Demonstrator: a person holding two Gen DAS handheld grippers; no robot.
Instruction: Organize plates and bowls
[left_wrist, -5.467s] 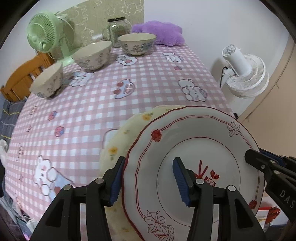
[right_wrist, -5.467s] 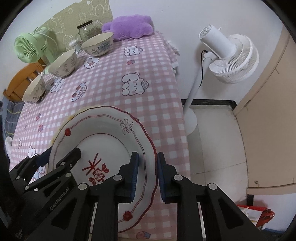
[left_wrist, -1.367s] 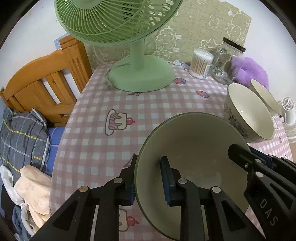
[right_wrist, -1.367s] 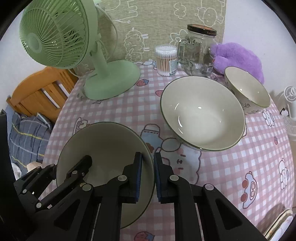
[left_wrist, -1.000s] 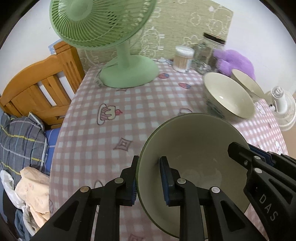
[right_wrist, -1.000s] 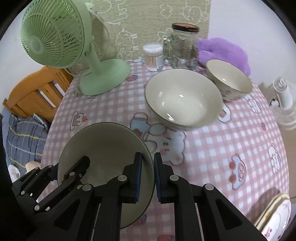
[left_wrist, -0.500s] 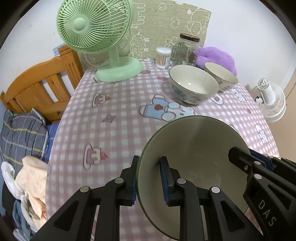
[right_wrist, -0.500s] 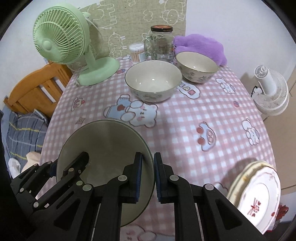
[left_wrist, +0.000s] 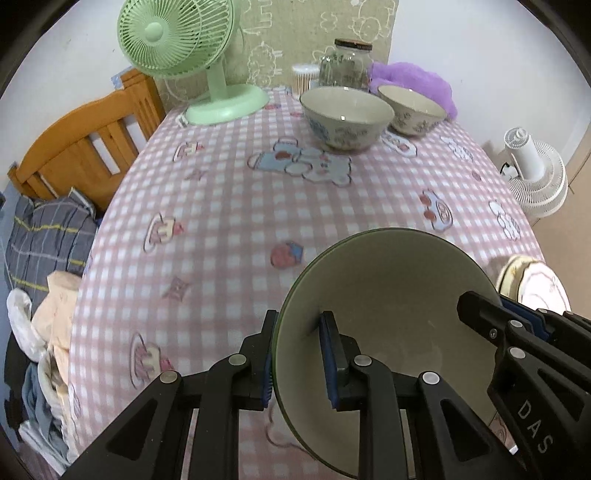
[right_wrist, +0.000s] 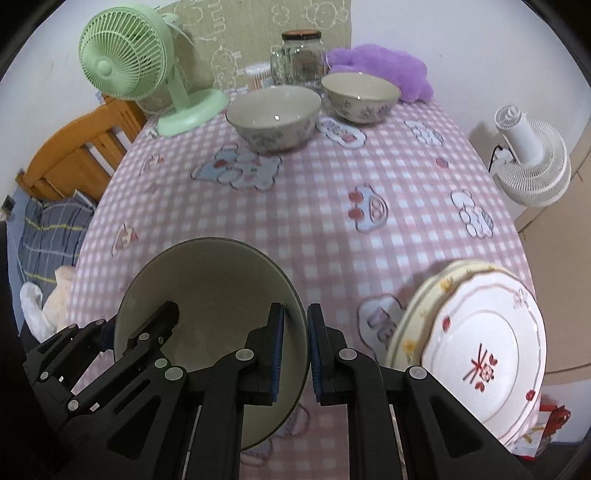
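1. Three bowls are in view. One bowl (left_wrist: 388, 295) is held up over the near part of the table (left_wrist: 240, 206), carried by both grippers. The other two stand side by side near the far edge: a wider bowl (left_wrist: 345, 116) and a smaller bowl (left_wrist: 410, 109) to its right, close together; whether they touch I cannot tell.
2. Two plates lie stacked at the near right corner of the table. A white plate with red trim (right_wrist: 484, 354) sits on top of a cream plate with yellow flowers (right_wrist: 410, 325).
3. Two fans show: a green fan (left_wrist: 177, 40) standing at the far left corner of the table, and a white fan (left_wrist: 535, 173) beyond the table's right edge.
4. One glass jar (left_wrist: 345, 62), one tub of cotton swabs (left_wrist: 304, 75) and one purple plush toy (left_wrist: 410, 79) line the far edge behind the bowls.
5. The left gripper (left_wrist: 297, 354) points steeply down, its jaws clamped on the held bowl's left rim, one pad outside the wall and one inside.
6. The right gripper (right_wrist: 295, 347) also points steeply down, its jaws clamped on the same bowl's right rim, nearly together with only the thin wall between them.
7. Each gripper appears in the other's camera, at the opposite side of the bowl.
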